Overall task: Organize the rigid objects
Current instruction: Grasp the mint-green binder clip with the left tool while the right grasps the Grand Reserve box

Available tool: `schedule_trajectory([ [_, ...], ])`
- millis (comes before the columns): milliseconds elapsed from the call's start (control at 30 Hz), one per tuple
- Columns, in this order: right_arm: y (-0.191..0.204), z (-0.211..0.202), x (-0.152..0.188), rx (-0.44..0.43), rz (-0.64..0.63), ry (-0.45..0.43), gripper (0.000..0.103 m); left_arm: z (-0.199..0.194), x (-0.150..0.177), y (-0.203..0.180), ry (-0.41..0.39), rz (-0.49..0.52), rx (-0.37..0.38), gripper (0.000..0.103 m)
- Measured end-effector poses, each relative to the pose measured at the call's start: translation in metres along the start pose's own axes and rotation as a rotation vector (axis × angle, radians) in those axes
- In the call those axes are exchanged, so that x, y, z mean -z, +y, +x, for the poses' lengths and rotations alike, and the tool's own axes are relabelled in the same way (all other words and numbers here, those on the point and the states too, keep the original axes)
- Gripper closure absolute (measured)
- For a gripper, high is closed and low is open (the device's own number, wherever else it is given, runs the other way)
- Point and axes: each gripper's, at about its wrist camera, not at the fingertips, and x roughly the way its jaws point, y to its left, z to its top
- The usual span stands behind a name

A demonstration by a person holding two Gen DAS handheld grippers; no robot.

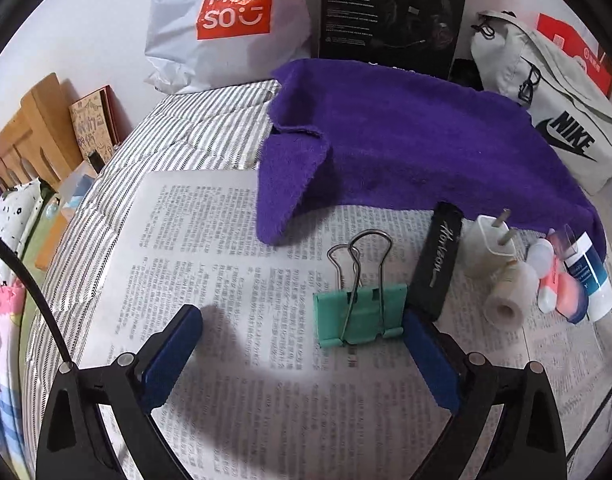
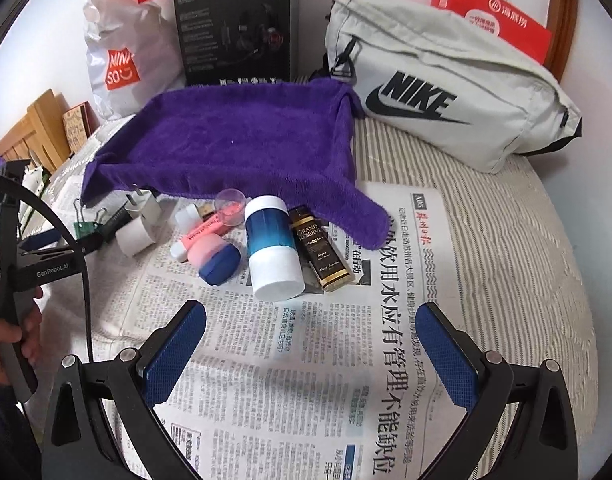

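A row of small objects lies on newspaper (image 1: 233, 280) in front of a purple towel (image 1: 406, 148). In the left wrist view: a green binder clip (image 1: 360, 314), a black "Horizon" bar (image 1: 438, 264), a white plug adapter (image 1: 488, 246), a tape roll (image 1: 508, 298), a pink highlighter (image 1: 552, 280) and a blue-white bottle (image 1: 592, 276). My left gripper (image 1: 301, 340) is open, its right finger beside the clip. In the right wrist view my right gripper (image 2: 314, 344) is open and empty, just short of the blue-white bottle (image 2: 271, 248) and a black-gold "Grand Reserve" box (image 2: 324, 248).
A grey Nike bag (image 2: 446, 88), a black headset box (image 2: 233, 28), a Miniso bag (image 1: 229, 20) and red paper bags (image 2: 494, 20) stand along the wall behind the towel. A striped bedsheet (image 2: 526, 248) lies under the newspaper. Wooden items (image 1: 37, 132) stand at left.
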Motion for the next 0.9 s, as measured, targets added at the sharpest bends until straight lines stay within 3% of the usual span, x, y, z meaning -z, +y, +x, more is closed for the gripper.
schedule_trajectory([
  [100,0.001,0.007,-0.002,-0.007,-0.003,0.011,0.0,-0.001,-0.002,0.009,-0.004,-0.028,-0.023,0.004],
  [200,0.0,0.013,-0.002,-0.013,-0.002,0.013,0.0,0.0,-0.004,0.012,-0.007,-0.062,0.005,0.004],
  [333,-0.006,0.02,-0.002,-0.023,0.016,0.02,0.0,0.004,-0.005,0.003,-0.015,-0.048,-0.027,0.008],
  [433,-0.012,0.026,-0.003,-0.029,0.032,0.027,0.0,0.002,-0.005,0.001,-0.041,-0.049,-0.019,0.022],
  [500,-0.015,0.029,-0.003,-0.037,0.038,0.024,0.0,-0.001,-0.003,0.003,-0.065,-0.062,-0.022,0.038],
  [533,-0.015,0.03,-0.003,-0.041,0.039,0.023,0.0,-0.001,-0.003,0.004,-0.072,-0.067,-0.017,0.041],
  [600,-0.016,0.034,-0.005,-0.046,0.038,0.025,0.001,-0.003,-0.002,0.008,-0.085,-0.083,-0.005,0.061],
  [633,-0.016,0.036,-0.006,-0.053,0.034,0.024,0.002,-0.004,-0.001,0.01,-0.091,-0.092,0.006,0.064],
  [767,-0.007,0.043,-0.015,-0.065,-0.001,0.014,0.01,-0.005,-0.002,0.014,-0.095,-0.107,0.031,0.064],
  [900,0.001,0.047,-0.024,-0.042,-0.072,0.014,0.019,-0.004,-0.002,0.008,-0.089,-0.075,-0.006,0.064],
])
